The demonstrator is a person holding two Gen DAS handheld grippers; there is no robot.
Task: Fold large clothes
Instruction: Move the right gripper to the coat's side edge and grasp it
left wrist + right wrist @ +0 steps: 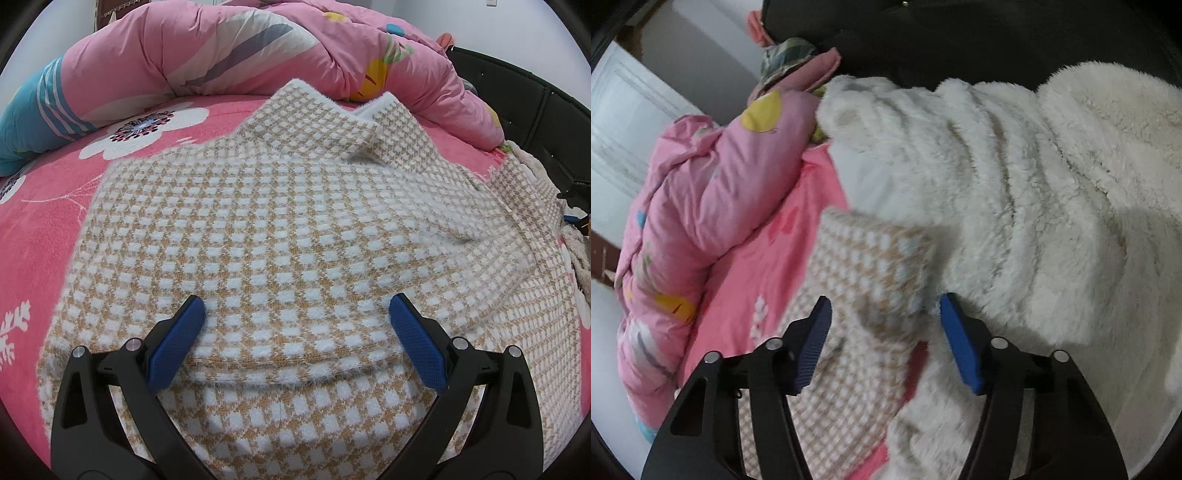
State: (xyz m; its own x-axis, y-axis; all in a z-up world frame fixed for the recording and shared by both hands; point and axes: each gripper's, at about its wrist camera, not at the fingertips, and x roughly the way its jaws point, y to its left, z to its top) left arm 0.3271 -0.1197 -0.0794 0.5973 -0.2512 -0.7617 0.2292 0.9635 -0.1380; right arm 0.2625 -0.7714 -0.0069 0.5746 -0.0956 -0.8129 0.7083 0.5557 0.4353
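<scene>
Left wrist view: the checked sweater (280,229) lies spread on the pink bed sheet (48,206), likely flattened for folding, with the left claw (297,314) released above its hem. The right claw (884,325) straddles the sleeve end (871,266), pads not yet pressing. A white fleece blanket (1052,203) and pink quilt (713,192) crowd that edge.

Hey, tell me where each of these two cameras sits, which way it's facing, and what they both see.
Left wrist: on the left tool, angled down over the checked sweater spread on the pink sheet; its two blue pads show, open.
Right wrist: on the right tool, angled down at a sweater sleeve beside a white fleece; pads apart around the sleeve, not pressing.
Shared: the sweater, the sheet, the pink quilt.
</scene>
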